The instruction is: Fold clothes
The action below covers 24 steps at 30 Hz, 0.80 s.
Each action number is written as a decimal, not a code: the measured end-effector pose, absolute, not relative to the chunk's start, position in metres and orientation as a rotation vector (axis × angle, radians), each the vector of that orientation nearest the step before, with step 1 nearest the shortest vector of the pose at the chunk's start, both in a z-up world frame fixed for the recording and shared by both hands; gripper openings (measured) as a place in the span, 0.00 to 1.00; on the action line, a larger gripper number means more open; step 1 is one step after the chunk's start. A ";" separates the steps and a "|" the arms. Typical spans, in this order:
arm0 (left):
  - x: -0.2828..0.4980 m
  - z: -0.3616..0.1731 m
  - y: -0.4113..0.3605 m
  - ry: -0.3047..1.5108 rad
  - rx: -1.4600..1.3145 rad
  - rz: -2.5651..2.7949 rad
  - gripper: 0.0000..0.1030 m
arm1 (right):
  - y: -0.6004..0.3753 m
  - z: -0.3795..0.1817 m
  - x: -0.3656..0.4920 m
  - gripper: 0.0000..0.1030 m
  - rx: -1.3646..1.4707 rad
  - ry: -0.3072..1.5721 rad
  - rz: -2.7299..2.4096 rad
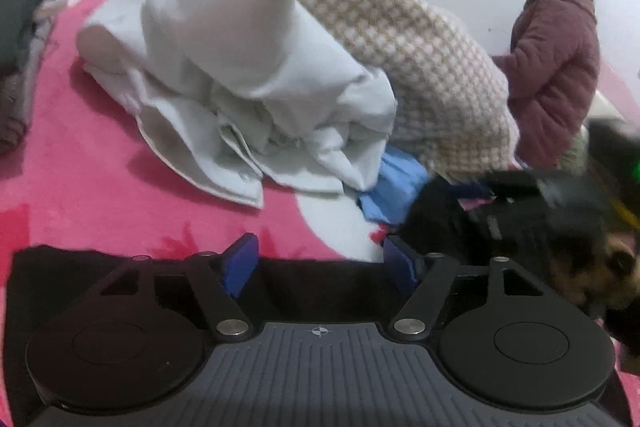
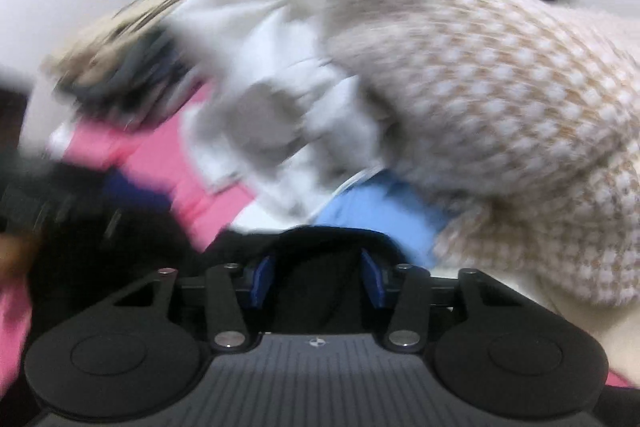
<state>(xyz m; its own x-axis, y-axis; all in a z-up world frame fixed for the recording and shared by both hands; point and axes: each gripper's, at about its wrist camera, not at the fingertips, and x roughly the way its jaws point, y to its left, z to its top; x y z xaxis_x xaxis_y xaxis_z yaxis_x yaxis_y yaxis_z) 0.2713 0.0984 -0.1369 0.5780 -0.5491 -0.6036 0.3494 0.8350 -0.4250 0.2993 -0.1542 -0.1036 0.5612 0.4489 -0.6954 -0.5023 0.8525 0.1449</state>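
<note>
- The pink blanket (image 1: 100, 163) is the biggest thing. It spreads out under both sets of fingers and makes a soft, flat spot for folding.
- The checked cream blanket (image 1: 400, 39) sits in a big lump far ahead of the left fingers, a bit to their right. It looks pushed to the back, out of the way.
- The white cloth (image 1: 240, 75) lies bunched up straight ahead of the left fingers. It is crumpled, not folded flat.
- A person in a dark pink coat (image 1: 556, 67) stands far off to the right of the left fingers, behind the pile.
- The black garment (image 1: 80, 275) is right at the fingers. It lies low under the left gripper (image 1: 320, 259), and its edge runs between those fingers.
- The left fingers are spread wide apart with the black cloth lying loose between them, not pinched.
- The right gripper (image 2: 318, 275) also has black cloth between its fingers. They stand narrower, but the picture is blurry and I cannot tell if they pinch it.
- A small blue cloth (image 1: 400, 183) peeks out just ahead of the left fingers, tucked under the pile.
</note>
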 end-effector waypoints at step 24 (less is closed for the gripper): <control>0.232 -0.109 0.127 0.647 -0.050 -0.223 0.66 | -0.208 -0.090 0.273 0.49 0.371 0.847 0.714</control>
